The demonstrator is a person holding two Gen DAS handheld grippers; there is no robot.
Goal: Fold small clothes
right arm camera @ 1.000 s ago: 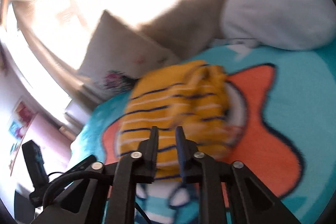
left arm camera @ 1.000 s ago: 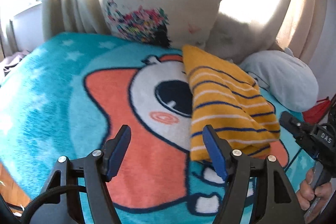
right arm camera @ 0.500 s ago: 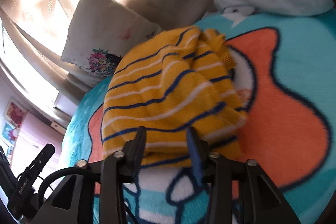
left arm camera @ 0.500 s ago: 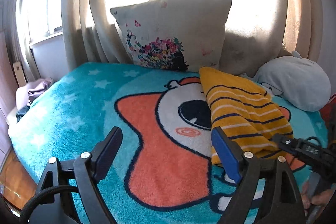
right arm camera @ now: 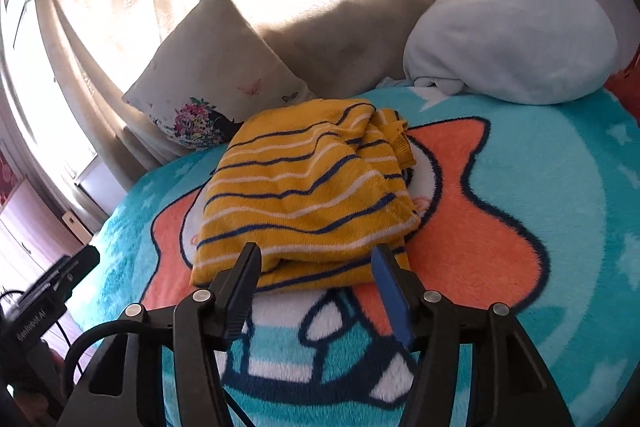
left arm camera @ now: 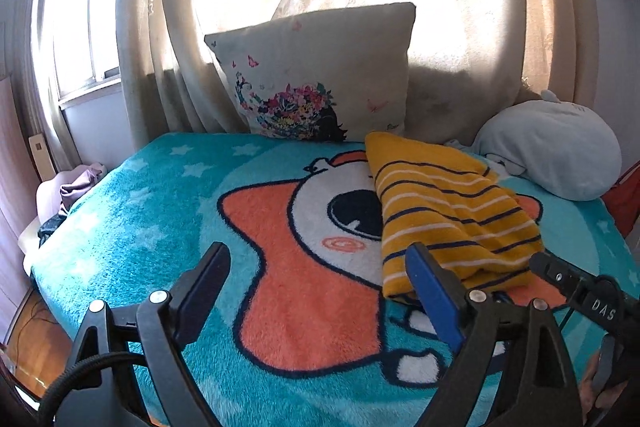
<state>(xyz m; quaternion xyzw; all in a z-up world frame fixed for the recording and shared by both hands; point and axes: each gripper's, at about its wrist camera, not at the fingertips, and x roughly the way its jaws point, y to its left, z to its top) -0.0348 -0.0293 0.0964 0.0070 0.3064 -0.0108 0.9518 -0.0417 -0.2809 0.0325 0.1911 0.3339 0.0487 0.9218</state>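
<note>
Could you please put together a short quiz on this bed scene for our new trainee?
1. True or false: the right gripper grips the yellow striped garment.
2. What does the garment lie on: A the turquoise cartoon blanket, B the floral pillow, C the pale blue plush toy?
3. Fill in: the left gripper holds ____.

Key: 1 false, its jaws have just been opening and stand clear of it; 2 A; 3 nothing.
</note>
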